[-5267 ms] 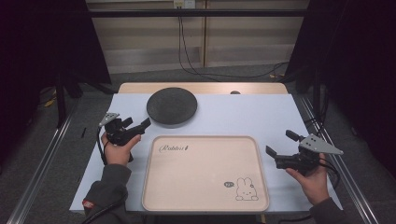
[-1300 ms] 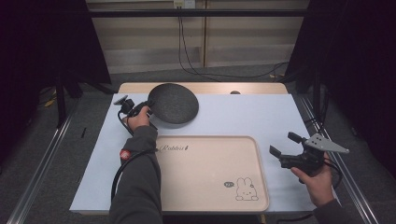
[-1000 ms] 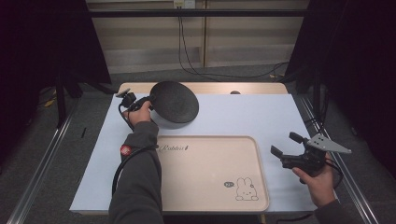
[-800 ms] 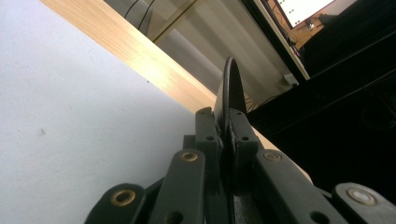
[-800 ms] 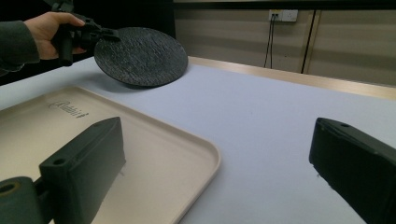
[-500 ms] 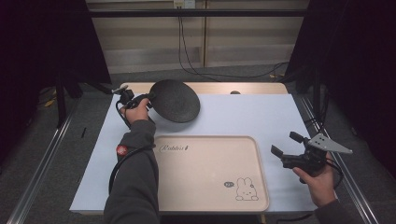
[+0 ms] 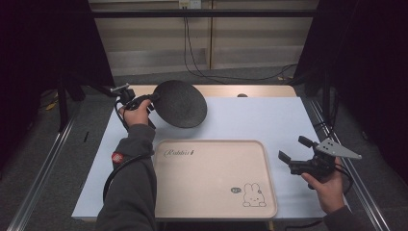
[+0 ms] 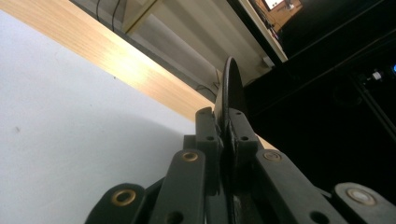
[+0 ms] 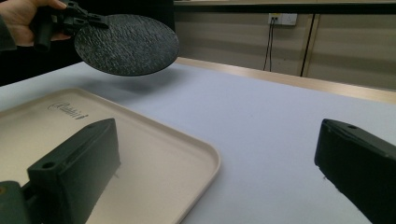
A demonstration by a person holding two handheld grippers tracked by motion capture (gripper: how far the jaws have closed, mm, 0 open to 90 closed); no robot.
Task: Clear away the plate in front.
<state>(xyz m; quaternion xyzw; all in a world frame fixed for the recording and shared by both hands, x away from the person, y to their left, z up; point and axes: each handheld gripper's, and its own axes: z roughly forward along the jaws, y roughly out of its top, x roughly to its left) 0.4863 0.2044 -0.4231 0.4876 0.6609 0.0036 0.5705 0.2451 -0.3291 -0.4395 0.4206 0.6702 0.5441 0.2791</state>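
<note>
Tray [image 7: 211, 192] bare; plate [image 7: 180, 103] in left tongs [image 7: 153, 97]

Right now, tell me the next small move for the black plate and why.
Probably carry the black plate toward the beige tray and lower it flat. The left tool is shut on the plate's rim and holds it tilted, clear of the white table; the tray in front lies bare.
</note>
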